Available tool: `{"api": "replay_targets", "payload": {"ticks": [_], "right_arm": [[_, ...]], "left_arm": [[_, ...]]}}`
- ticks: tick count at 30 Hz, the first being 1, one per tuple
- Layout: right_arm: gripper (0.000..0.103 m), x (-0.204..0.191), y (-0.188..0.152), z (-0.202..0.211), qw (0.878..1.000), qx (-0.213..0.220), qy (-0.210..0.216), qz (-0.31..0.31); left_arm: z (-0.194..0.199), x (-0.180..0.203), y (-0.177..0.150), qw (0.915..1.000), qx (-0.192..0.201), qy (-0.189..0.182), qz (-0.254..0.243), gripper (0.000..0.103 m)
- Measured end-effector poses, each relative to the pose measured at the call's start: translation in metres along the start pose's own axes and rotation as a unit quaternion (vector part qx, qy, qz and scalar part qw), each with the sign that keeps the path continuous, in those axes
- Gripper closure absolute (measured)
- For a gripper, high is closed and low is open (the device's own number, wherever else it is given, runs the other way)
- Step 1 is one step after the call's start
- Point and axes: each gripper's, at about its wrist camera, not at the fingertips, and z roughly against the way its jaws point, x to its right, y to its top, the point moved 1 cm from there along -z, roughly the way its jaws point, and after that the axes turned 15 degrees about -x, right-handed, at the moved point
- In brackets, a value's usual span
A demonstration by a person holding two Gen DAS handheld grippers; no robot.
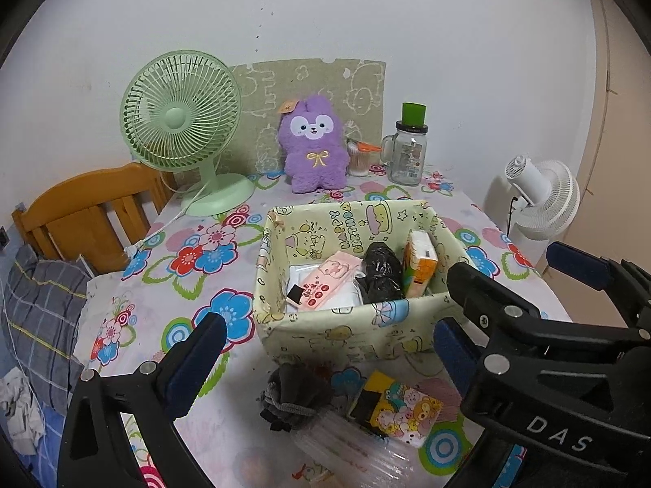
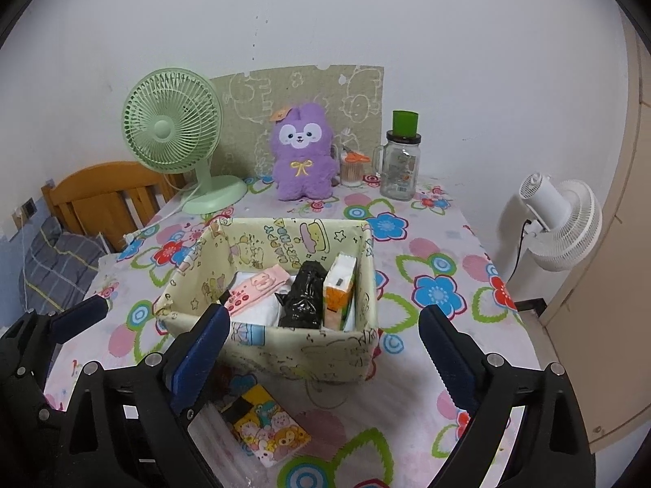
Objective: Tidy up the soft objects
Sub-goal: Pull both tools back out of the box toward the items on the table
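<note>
A pale yellow cartoon-print fabric box (image 1: 358, 329) (image 2: 285, 345) stands mid-table. It holds a pink tissue pack (image 1: 325, 282) (image 2: 254, 288), a black bundle (image 1: 380, 272) (image 2: 303, 297) and an orange tissue pack (image 1: 419, 264) (image 2: 339, 293). In front of it lie a dark grey drawstring pouch (image 1: 293, 398) and a yellow cartoon tissue pack (image 1: 394, 410) (image 2: 268, 427) on clear plastic. A purple plush bunny (image 1: 315, 142) (image 2: 303, 150) sits at the back. My left gripper (image 1: 325, 349) is open above the pouch. My right gripper (image 2: 321, 349) is open in front of the box.
A green desk fan (image 1: 183, 130) (image 2: 175, 138) stands back left, a glass jar with green lid (image 1: 409, 150) (image 2: 400, 162) and a cotton swab tub (image 1: 358, 158) back right. A wooden bed frame (image 1: 81, 211) is left, a white fan (image 2: 557, 219) right.
</note>
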Motion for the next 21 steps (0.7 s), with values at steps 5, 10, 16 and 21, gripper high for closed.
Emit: {"api": "replay_targets", "payload": {"ticks": [5, 10, 16, 21], "right_arm": [[0.007, -0.001, -0.008, 0.006, 1.000, 0.004, -0.002, 0.002], [0.007, -0.005, -0.017, 0.009, 1.000, 0.007, 0.002, 0.007], [0.007, -0.008, -0.026, 0.010, 1.000, 0.004, 0.009, 0.010], [0.007, -0.011, -0.034, 0.008, 1.000, -0.001, 0.018, 0.008]], "left_arm": [[0.005, 0.001, -0.007, 1.0000, 0.004, -0.001, -0.003, 0.000], [0.010, 0.001, -0.018, 1.0000, 0.007, -0.004, -0.005, 0.000], [0.008, -0.003, -0.030, 1.0000, 0.001, -0.003, -0.006, 0.000], [0.007, -0.008, -0.040, 1.0000, -0.003, -0.002, -0.005, 0.000]]}}
